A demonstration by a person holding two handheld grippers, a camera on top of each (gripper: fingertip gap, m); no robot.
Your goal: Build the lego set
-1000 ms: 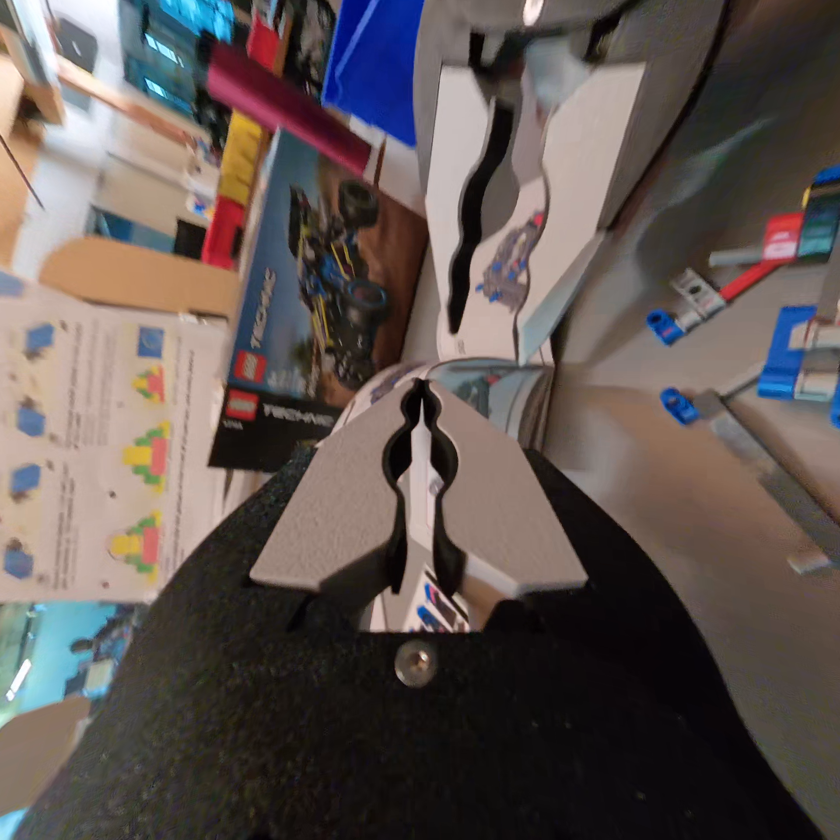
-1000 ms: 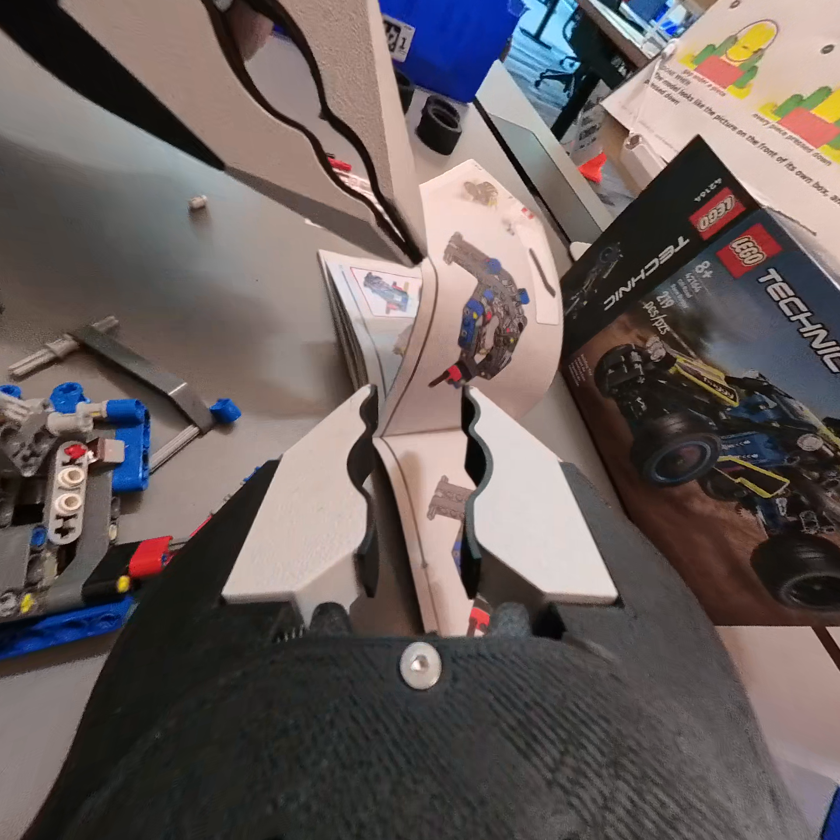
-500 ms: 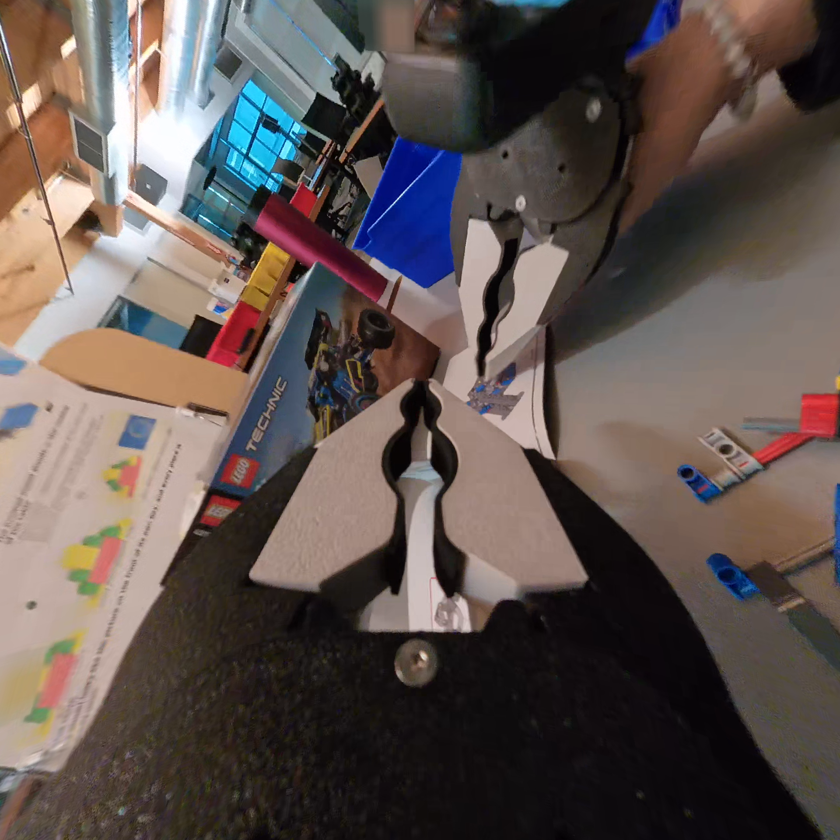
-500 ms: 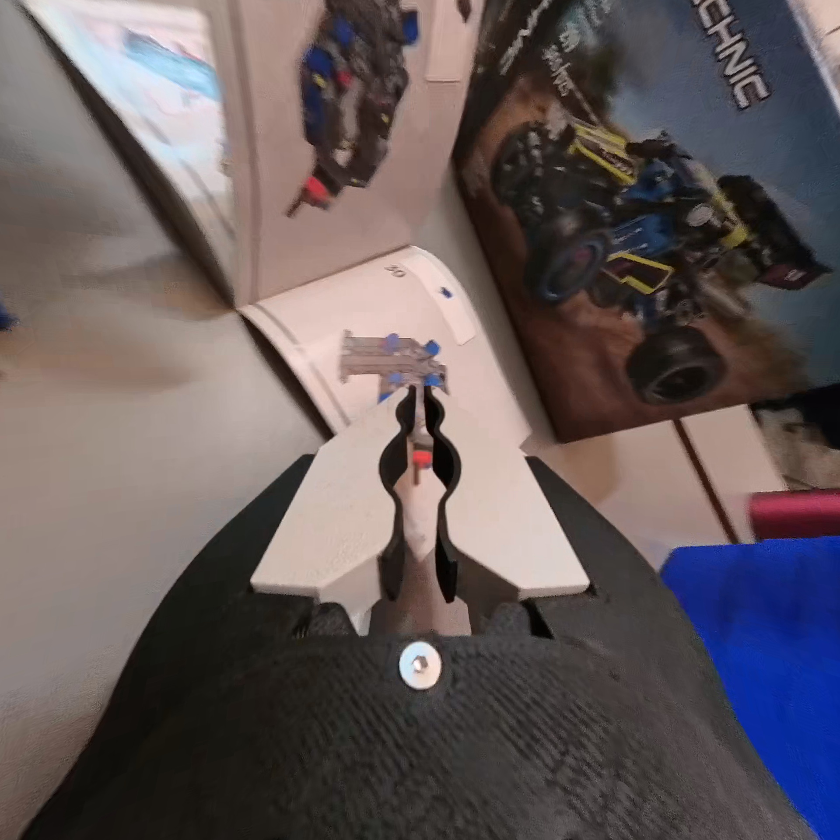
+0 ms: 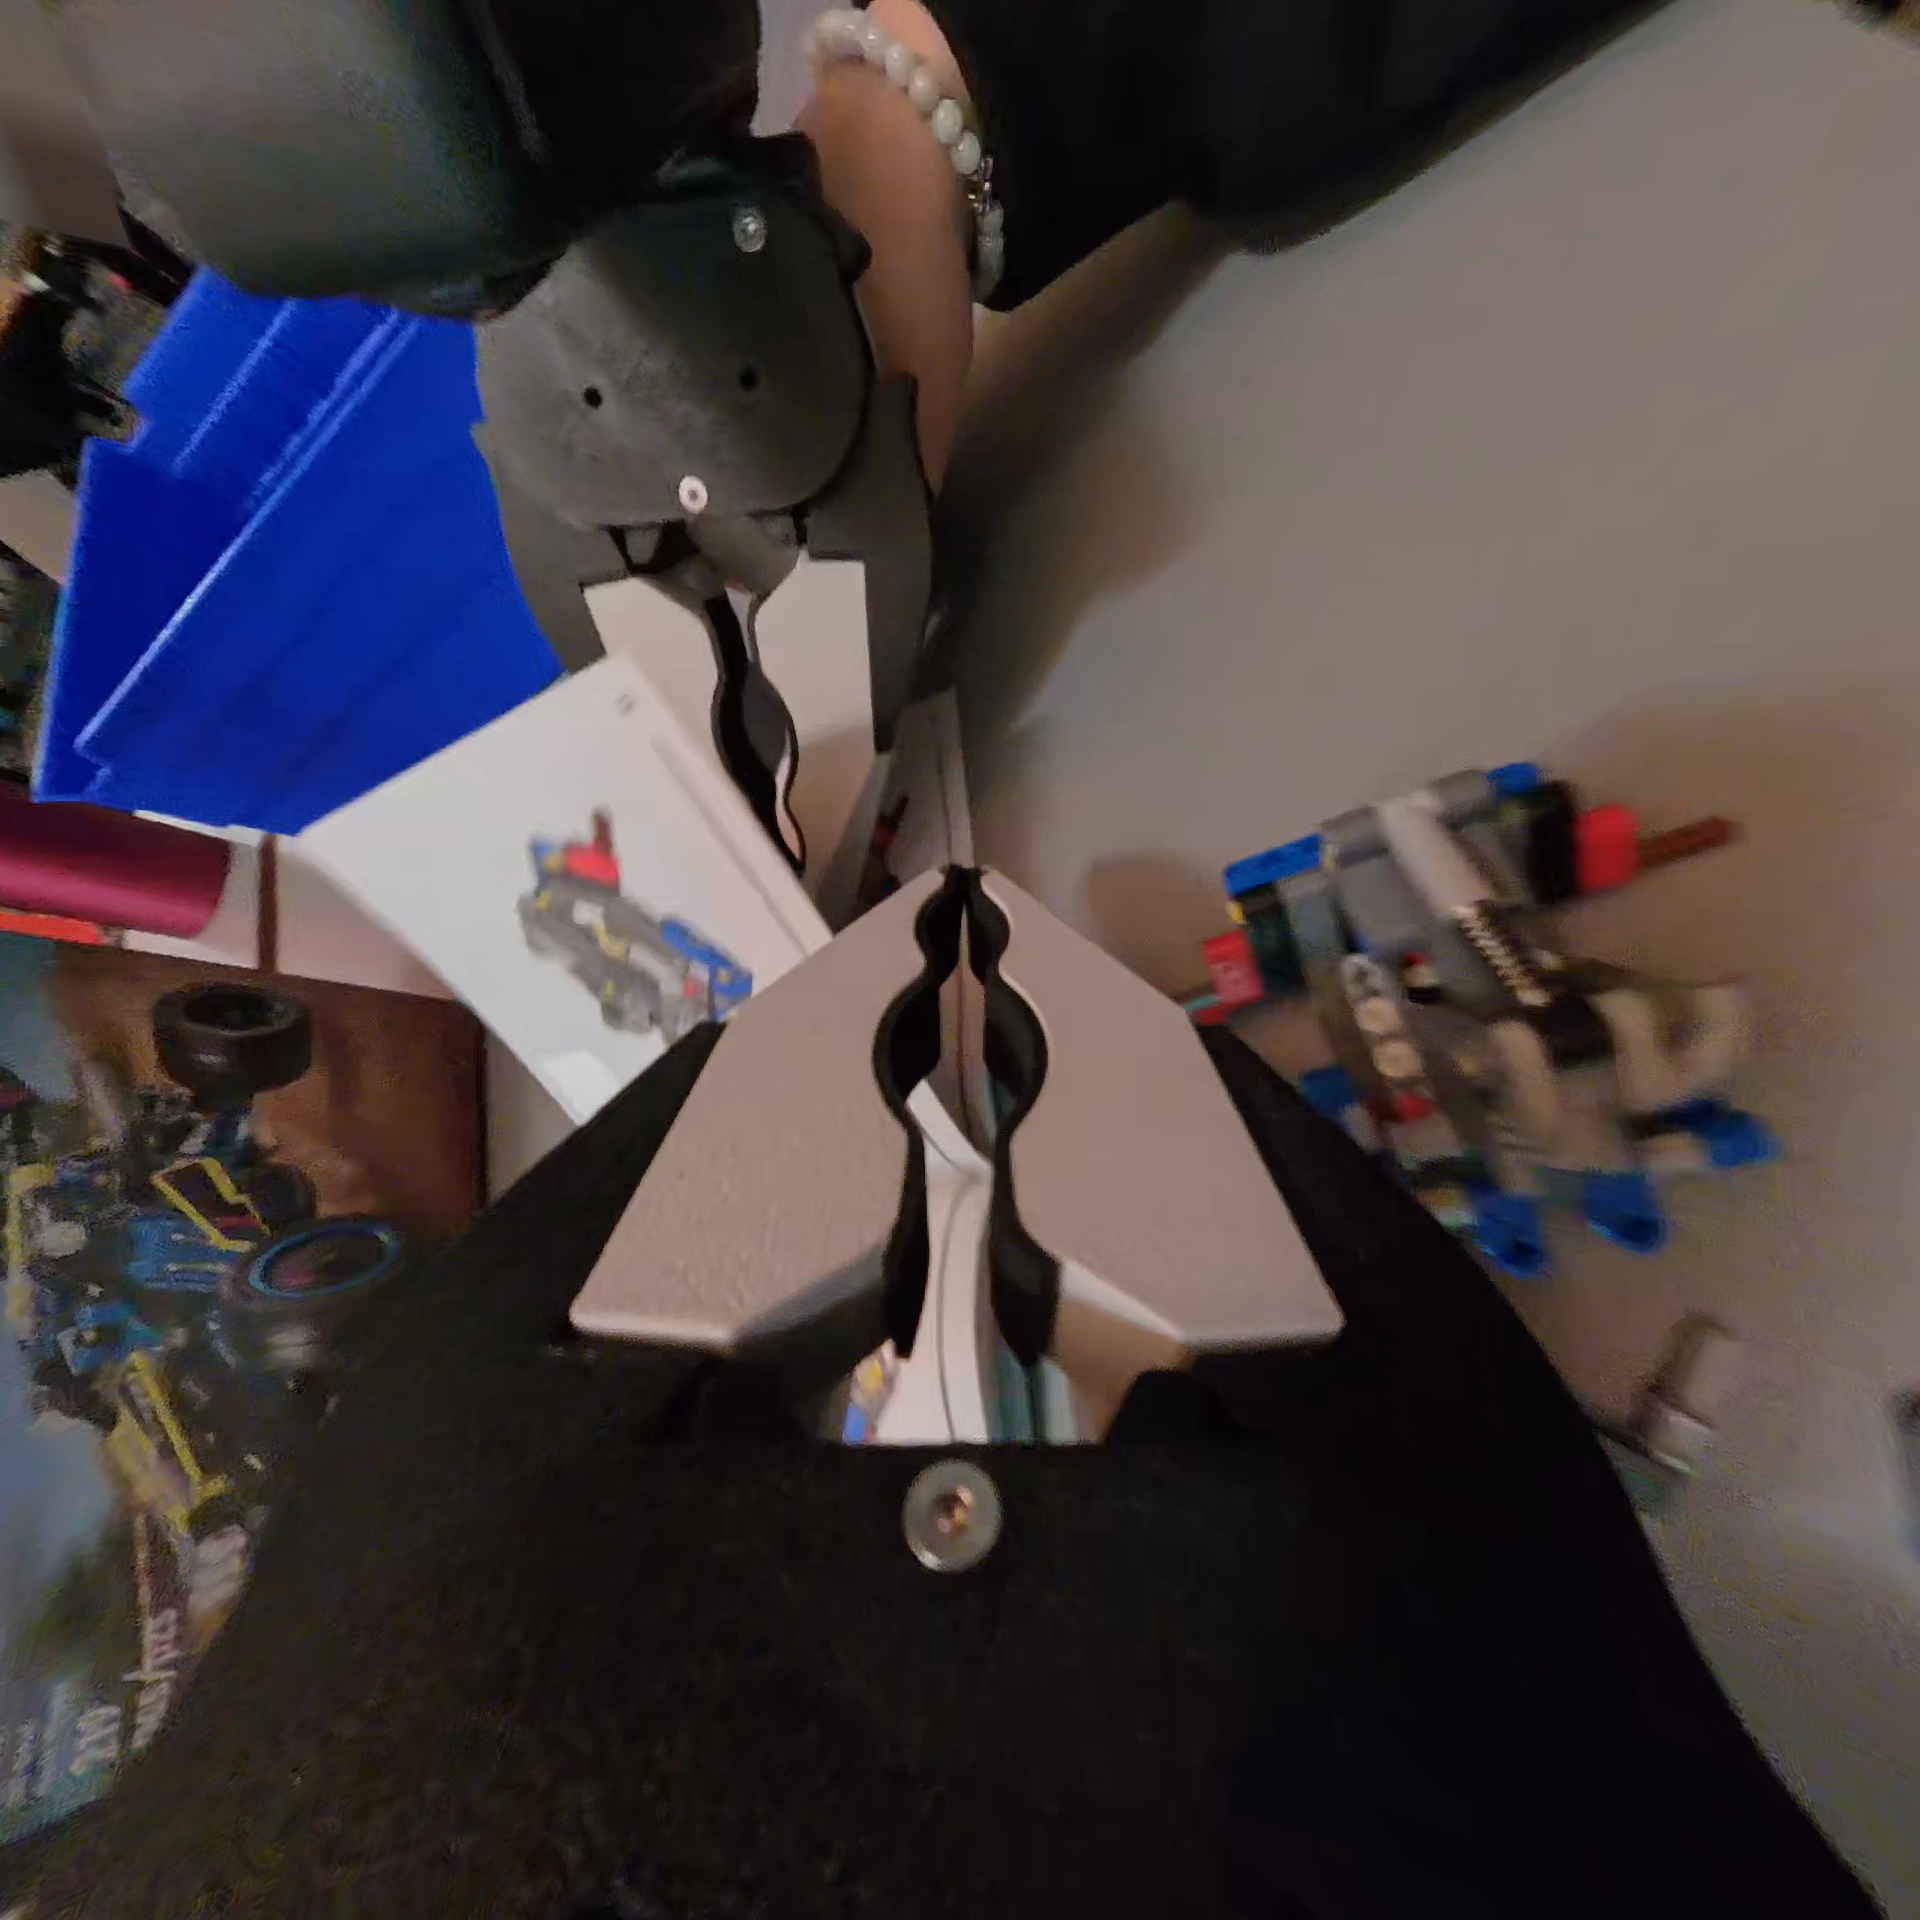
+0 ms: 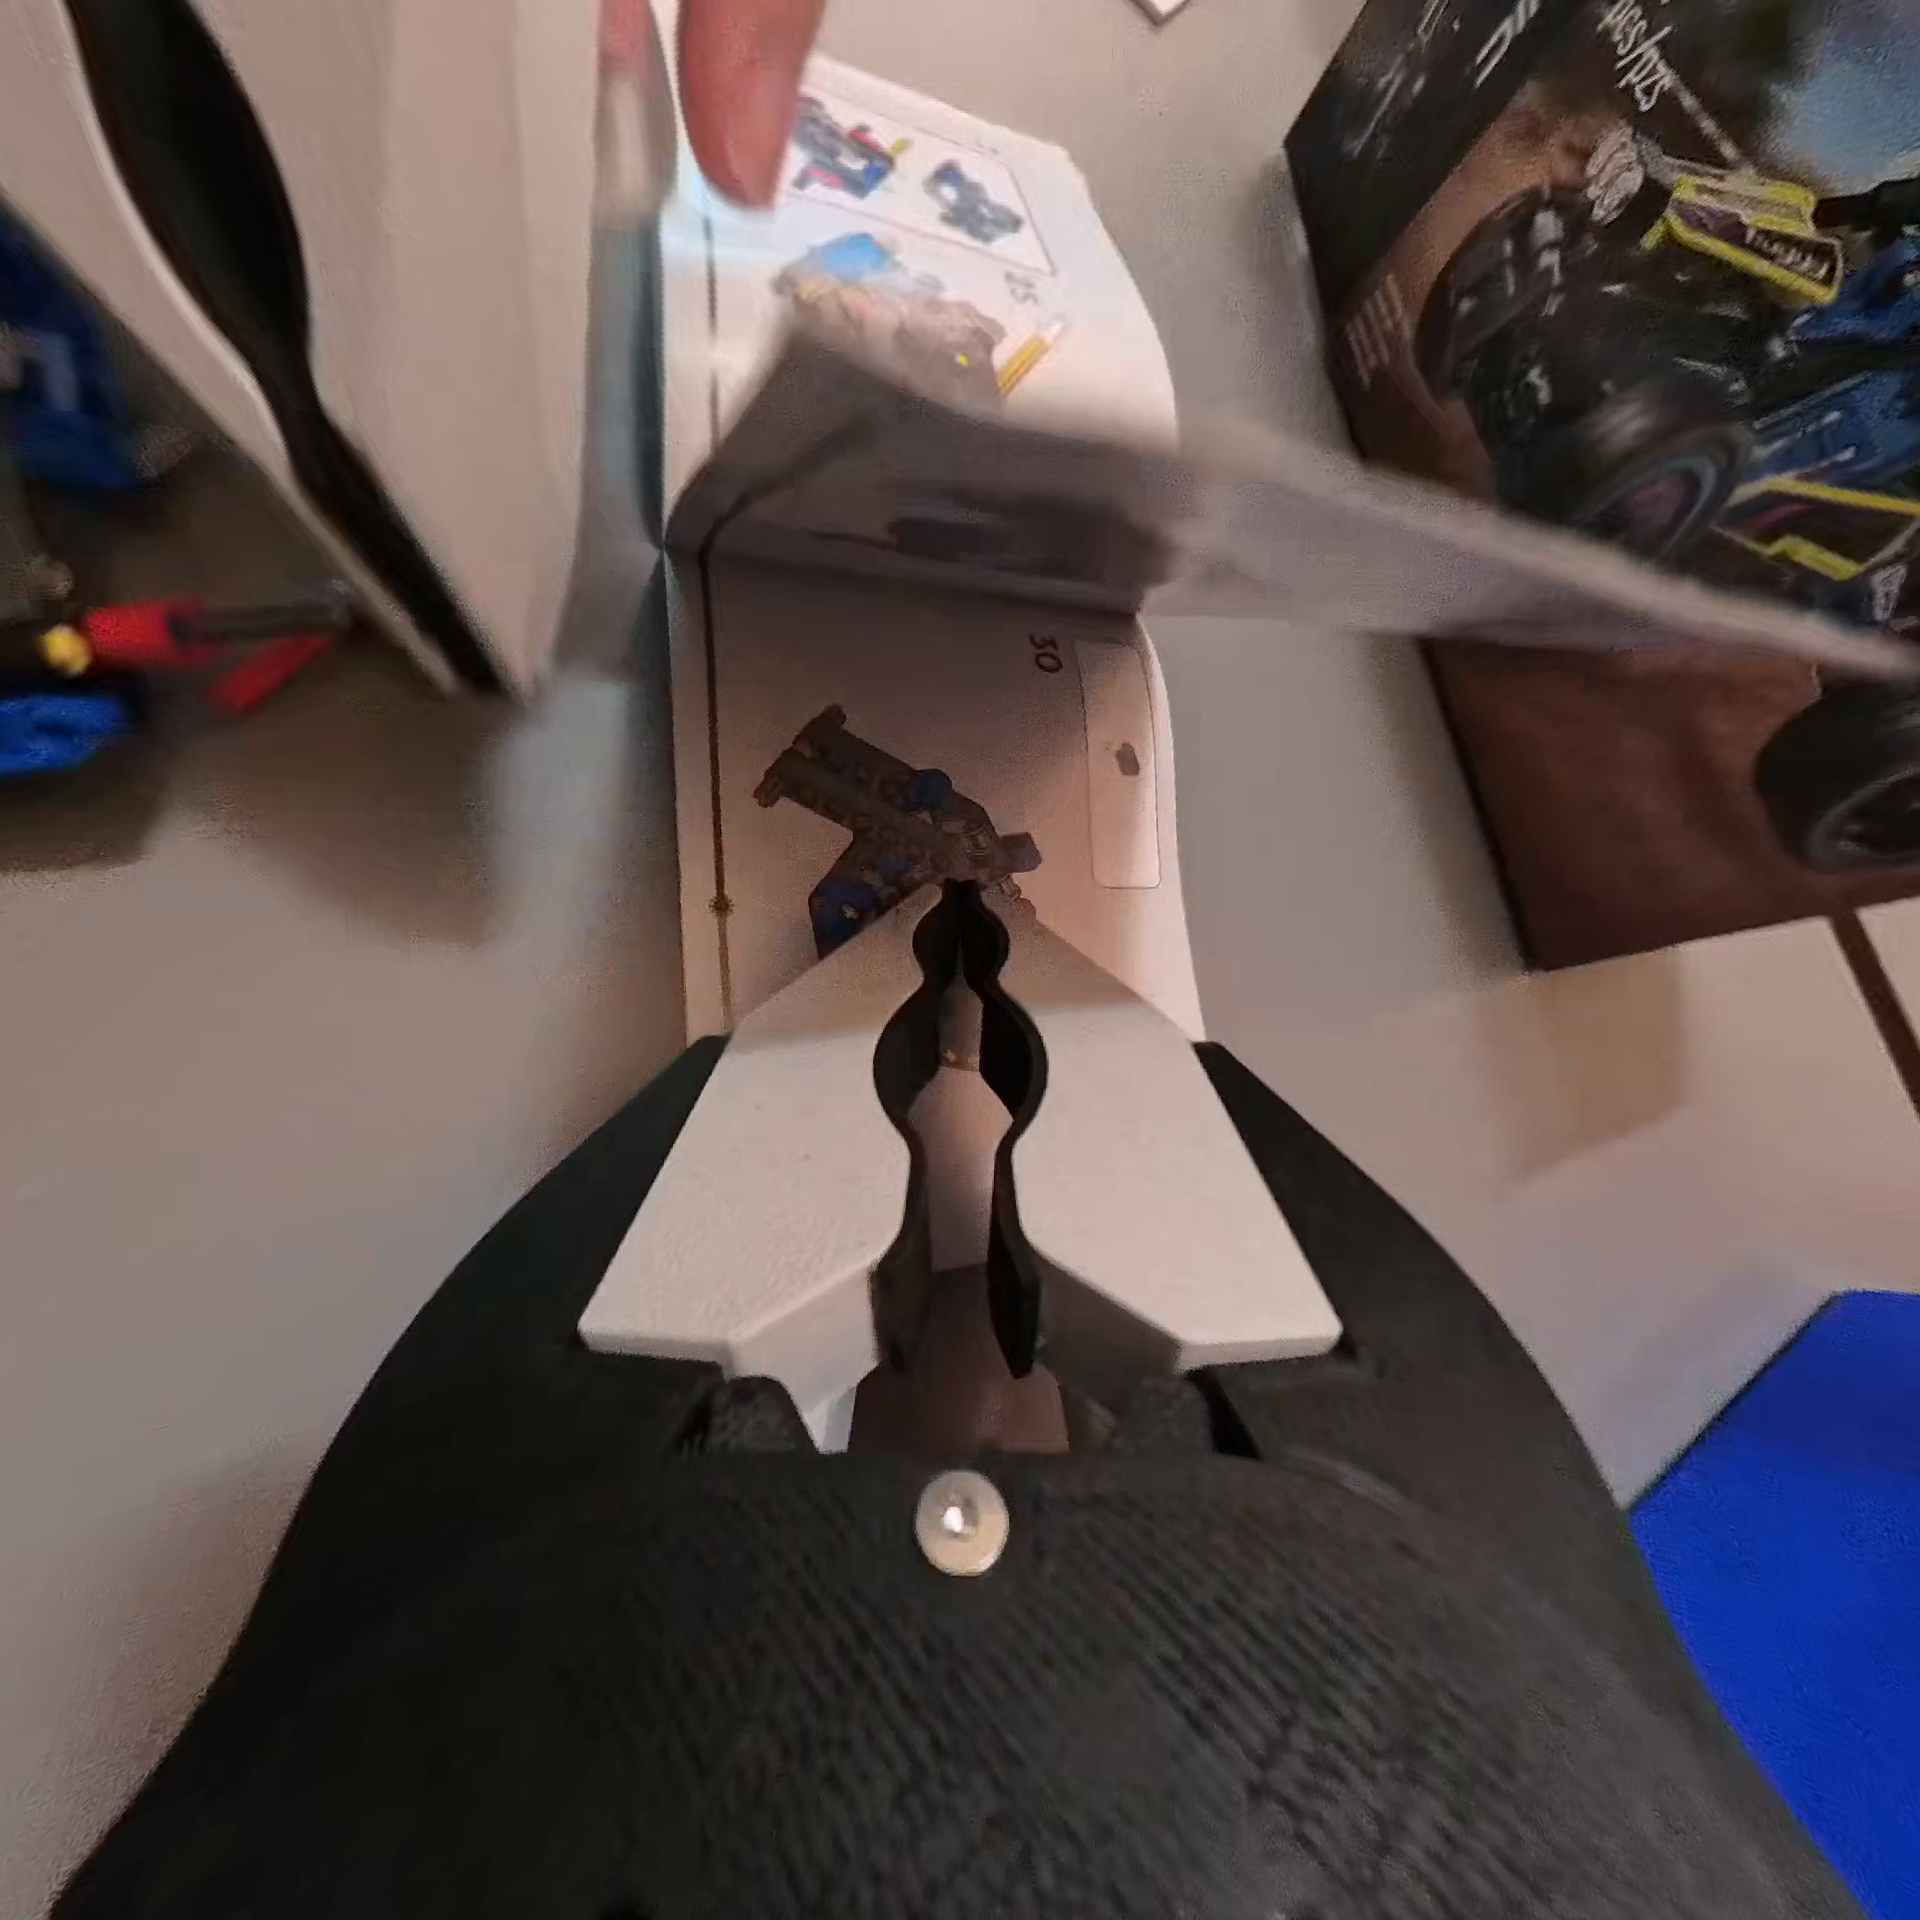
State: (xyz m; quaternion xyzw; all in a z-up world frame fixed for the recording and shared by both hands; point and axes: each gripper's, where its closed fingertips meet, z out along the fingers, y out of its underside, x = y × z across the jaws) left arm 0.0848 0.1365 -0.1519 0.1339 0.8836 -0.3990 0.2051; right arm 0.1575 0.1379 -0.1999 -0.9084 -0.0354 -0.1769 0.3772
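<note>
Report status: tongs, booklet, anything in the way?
Left tongs shut on page. Right tongs shut over open booklet. Lego build aside, untouched.

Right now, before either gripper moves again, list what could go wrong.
1. The left gripper is shut on a thin page of the instruction booklet; a sideways pull could tear or crease it.
2. A loose page hangs blurred above the open spread, near the shut right gripper; it may flop over and cover the step.
3. The partly built lego model lies close beside the booklet; a wide sweep could knock it.
</note>
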